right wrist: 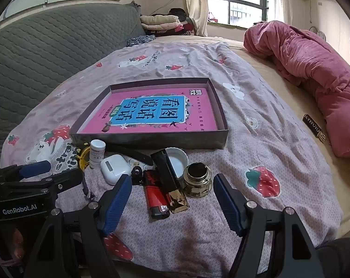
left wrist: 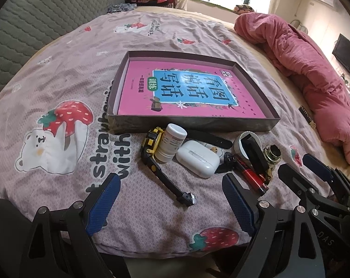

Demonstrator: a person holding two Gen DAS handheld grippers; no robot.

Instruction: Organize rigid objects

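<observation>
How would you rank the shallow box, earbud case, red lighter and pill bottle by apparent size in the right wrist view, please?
1. shallow box
2. red lighter and earbud case, alike
3. pill bottle, though farther away

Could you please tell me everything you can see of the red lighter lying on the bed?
The red lighter is a slim plastic body, glossy red with a black base end that carries a small white label, facing the camera. It lies flat on the strawberry-print quilt, lengthwise toward the box. A black and gold case lies against its right side. Its far end is next to a small black object. Neither tool touches it; the right tool is open around it.
</observation>
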